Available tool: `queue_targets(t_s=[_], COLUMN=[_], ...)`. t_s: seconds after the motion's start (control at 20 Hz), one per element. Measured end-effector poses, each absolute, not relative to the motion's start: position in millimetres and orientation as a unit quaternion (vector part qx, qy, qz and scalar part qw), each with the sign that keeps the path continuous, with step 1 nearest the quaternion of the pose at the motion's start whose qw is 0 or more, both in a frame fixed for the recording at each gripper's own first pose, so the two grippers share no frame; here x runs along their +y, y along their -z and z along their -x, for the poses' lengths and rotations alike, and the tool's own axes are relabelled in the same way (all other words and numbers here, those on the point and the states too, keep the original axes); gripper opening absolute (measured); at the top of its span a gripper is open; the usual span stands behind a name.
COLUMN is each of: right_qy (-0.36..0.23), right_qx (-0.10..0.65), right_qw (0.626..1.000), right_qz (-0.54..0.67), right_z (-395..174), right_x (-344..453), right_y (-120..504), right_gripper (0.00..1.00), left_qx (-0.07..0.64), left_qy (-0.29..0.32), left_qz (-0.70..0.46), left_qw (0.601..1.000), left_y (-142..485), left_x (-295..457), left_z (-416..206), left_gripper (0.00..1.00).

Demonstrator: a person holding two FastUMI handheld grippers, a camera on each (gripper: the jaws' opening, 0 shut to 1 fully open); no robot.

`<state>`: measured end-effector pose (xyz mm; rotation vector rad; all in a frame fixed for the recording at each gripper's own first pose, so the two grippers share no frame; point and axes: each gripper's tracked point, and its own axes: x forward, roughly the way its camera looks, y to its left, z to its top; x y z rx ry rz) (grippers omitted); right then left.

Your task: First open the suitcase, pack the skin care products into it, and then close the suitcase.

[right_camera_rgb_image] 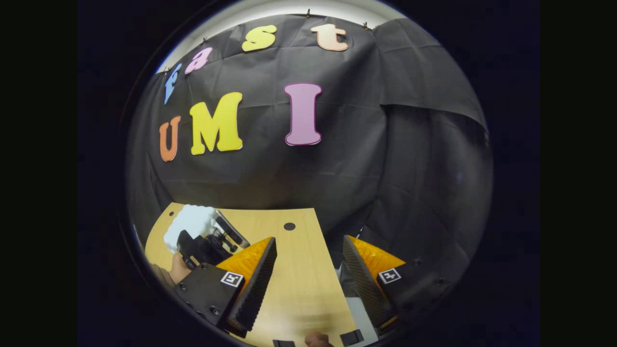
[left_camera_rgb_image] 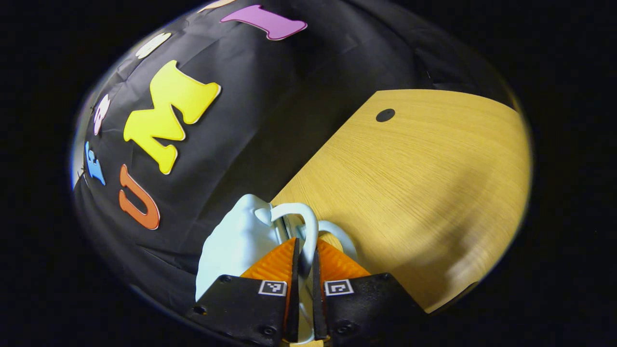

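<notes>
Wooden table [left_camera_rgb_image: 424, 193] under both | my left tongs [left_camera_rgb_image: 305, 260] clamped on a white looped handle [left_camera_rgb_image: 308, 226] | my right tongs [right_camera_rgb_image: 308, 270] spread wide, gripping nothing

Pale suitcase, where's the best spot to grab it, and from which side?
Grip the white handle, the thin arch standing clear of the rounded suitcase. Come at it edge-on so one finger goes each side of the band; the left gripper pinches it that way.

suitcase [left_camera_rgb_image: 231, 241] mostly behind left tongs [left_camera_rgb_image: 304, 260], table [left_camera_rgb_image: 409, 193] edge cut off
</notes>
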<state>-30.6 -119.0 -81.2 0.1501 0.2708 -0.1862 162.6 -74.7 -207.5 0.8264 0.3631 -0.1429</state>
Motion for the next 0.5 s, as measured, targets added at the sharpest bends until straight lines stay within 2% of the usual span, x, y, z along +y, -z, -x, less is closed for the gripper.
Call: queue_targets(t_s=[0.1, 0.15, 0.3, 0.35, 0.4, 0.5], right_qy=[0.094, 0.096, 0.104, 0.106, 0.109, 0.119], right_qx=[0.129, 0.126, 0.111, 0.102, 0.093, 0.073], right_qw=[0.984, 0.985, 0.986, 0.987, 0.987, 0.988], right_qz=[-0.074, -0.073, -0.068, -0.067, -0.066, -0.062], right_z=[32, 31, 32, 30, 27, 21], right_x=[-111, -106, -91, -86, -81, -72], right_y=[75, 70, 49, 41, 33, 17], right_gripper=[0.83, 0.83, 0.83, 0.83, 0.83, 0.83], left_qx=[0.187, 0.182, 0.148, 0.136, 0.127, 0.105], left_qy=[0.094, 0.103, 0.127, 0.133, 0.135, 0.134], left_qz=[-0.387, -0.379, -0.341, -0.321, -0.297, -0.234], left_qw=[0.898, 0.901, 0.920, 0.928, 0.937, 0.957], left_y=[212, 208, 174, 158, 139, 99], left_x=[-83, -87, -95, -93, -88, -69], left_z=[-154, -149, -131, -124, -114, -96], left_gripper=[0.33, 0.51, 0.76, 0.90, 0.94, 0.95])
